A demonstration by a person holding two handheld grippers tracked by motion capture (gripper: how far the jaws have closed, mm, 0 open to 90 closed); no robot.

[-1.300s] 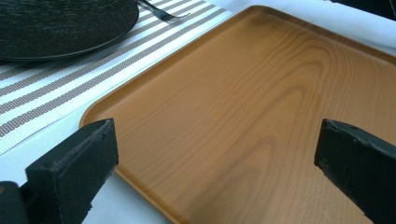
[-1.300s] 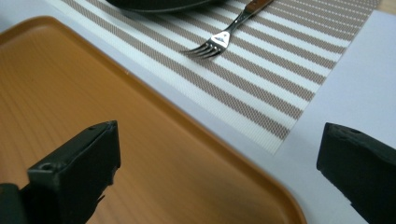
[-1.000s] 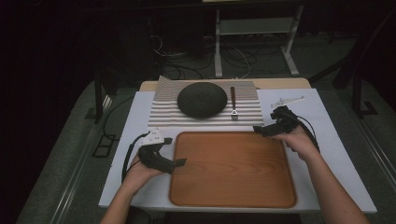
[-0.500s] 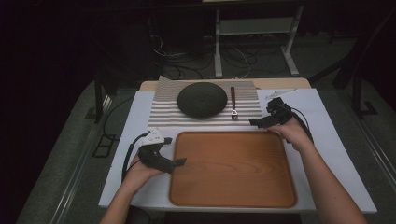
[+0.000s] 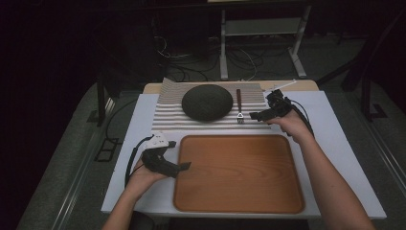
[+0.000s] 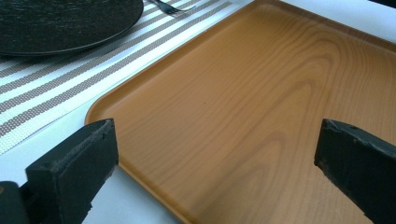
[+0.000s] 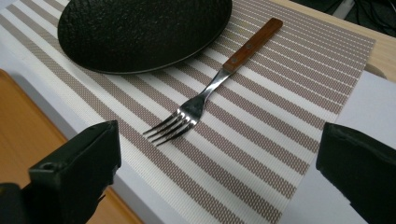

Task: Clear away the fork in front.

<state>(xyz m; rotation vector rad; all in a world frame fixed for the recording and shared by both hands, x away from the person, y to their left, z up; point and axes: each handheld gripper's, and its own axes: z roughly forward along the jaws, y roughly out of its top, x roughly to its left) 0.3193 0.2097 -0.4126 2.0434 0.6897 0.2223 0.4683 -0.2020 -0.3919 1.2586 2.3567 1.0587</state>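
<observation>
Fork (image 7: 205, 100): untouched on striped mat, at 3 o'clock of plate (image 7: 140, 32). Right gripper (image 5: 257, 115) wide, approaching; left gripper (image 5: 184, 166) wide, idle over tray (image 5: 239, 201). Pickup pending.

The right gripper (image 5: 254, 115) is on the move, sliding in from the right edge of the surface toward the fork (image 5: 239, 106); a second ago it sat well out beside the striped placemat (image 5: 167, 108), half a second ago it had crept closer, and now its jaws stand wide apart just beside the tines. In the right gripper view the fork (image 7: 219, 79) lies between those parted jaws; the right hand (image 5: 293, 125) has travelled leftward with it.
</observation>
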